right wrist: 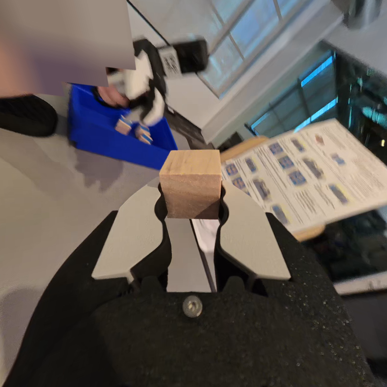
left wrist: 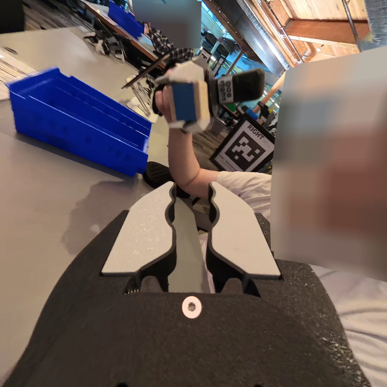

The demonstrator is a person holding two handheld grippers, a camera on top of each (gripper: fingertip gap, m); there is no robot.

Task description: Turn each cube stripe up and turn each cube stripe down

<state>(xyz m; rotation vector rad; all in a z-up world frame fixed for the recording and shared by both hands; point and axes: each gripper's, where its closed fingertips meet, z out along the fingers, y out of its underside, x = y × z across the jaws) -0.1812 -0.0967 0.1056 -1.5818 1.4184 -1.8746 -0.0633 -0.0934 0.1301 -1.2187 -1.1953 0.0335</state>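
Note:
My right gripper (right wrist: 191, 189) is shut on a plain-looking wooden cube (right wrist: 190, 184) and holds it up in the air above the grey table. In the left wrist view the same cube (left wrist: 184, 102) shows a blue stripe on the face turned away from the right gripper (left wrist: 186, 98). My left gripper (left wrist: 191, 188) is open and empty, above the table edge. In the right wrist view the left gripper (right wrist: 144, 100) is blurred over a blue bin (right wrist: 117, 146) that holds two striped cubes (right wrist: 123, 126) (right wrist: 143, 133).
The blue bin (left wrist: 79, 125) stands on the grey table (left wrist: 41, 209), left of my left gripper. A black rounded object (left wrist: 157, 173) lies beside it. A printed sheet (right wrist: 303, 171) on a wooden board is to the right. A framed marker sign (left wrist: 245, 146) stands beyond the table.

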